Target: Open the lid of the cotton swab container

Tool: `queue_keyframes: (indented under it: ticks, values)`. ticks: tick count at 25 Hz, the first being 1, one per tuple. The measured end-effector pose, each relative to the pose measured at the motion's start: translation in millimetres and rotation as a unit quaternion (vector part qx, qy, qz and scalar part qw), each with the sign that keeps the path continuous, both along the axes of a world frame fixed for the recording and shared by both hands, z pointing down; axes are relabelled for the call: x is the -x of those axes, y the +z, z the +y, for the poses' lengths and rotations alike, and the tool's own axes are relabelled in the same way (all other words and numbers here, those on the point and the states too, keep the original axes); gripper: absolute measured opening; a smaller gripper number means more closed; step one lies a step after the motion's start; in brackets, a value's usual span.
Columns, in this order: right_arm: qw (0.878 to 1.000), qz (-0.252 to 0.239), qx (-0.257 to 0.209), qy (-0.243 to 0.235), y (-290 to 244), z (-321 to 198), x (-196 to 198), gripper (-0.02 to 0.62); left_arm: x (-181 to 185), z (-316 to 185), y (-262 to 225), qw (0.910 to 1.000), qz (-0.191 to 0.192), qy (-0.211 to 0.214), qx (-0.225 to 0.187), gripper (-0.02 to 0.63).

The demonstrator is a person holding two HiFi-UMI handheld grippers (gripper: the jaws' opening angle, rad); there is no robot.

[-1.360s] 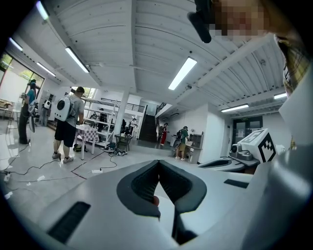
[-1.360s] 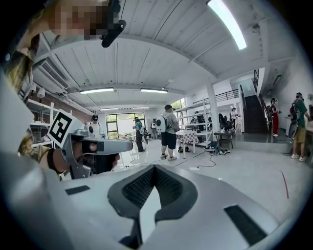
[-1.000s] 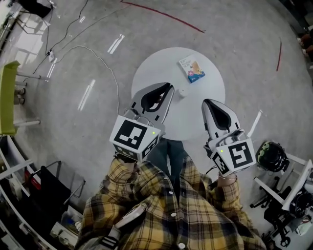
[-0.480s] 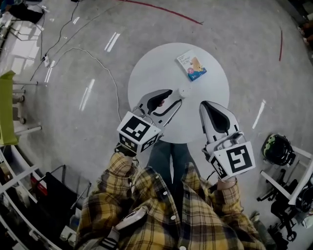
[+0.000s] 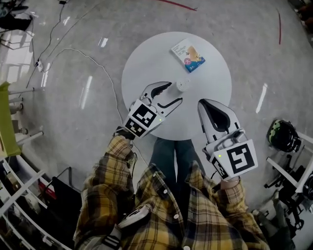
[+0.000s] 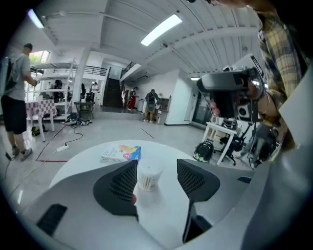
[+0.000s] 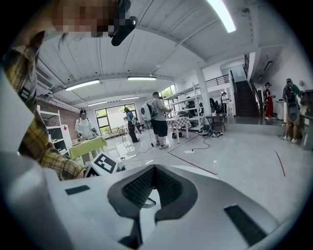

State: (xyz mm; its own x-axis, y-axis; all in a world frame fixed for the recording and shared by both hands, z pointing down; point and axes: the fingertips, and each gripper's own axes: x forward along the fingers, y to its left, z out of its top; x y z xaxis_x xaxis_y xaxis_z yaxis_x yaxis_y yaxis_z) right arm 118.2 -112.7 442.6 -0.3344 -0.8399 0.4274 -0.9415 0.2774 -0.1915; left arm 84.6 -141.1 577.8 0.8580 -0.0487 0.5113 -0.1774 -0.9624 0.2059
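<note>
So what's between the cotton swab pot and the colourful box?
Nothing: only bare white table lies between the cotton swab container and the box, as the head view shows.

No legible text or numbers — print on colourful flat box (image 5: 188,55) too small to read.

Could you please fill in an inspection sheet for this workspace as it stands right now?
Surface: round white table, holding only two items.
Job's things: cotton swab container upright near the table's middle, lid appears on.
Clutter: colourful flat box lying beyond the container.
Grippers: left gripper jaws opening, container at the gap by their tips, not gripped; right gripper shut, empty, over the table's near edge.
Cables: white cable on the floor left of the table.
Surroundings: grey floor with a red line; dark helmet at right; people standing in the background.
</note>
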Motion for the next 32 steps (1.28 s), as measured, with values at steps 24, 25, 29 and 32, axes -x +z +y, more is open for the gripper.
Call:
queue_keyframes:
  ticks: [24, 25, 29, 32]
  values:
    - [0.999, -0.016, 0.04, 0.029, 39.0, -13.4, -12.8, 0.017, -41.5, 1.2, 82.8, 0.9786, -0.066, 0.19, -0.043, 0.33]
    - [0.999, -0.014, 0.041, 0.03, 39.3, -12.9, -13.7, 0.017, -42.6, 2.7, 84.8, 0.9773, -0.068, 0.196, -0.044, 0.33]
    - [0.998, -0.011, 0.044, 0.038, 40.1, -10.7, -17.5, 0.017, -46.9, 7.2, 90.7, 0.9743, -0.073, 0.208, -0.048, 0.33]
    - [0.998, -0.01, 0.044, 0.04, 40.3, -10.5, -18.8, 0.017, -48.4, 6.8, 94.9, 0.974, -0.078, 0.206, -0.055, 0.328]
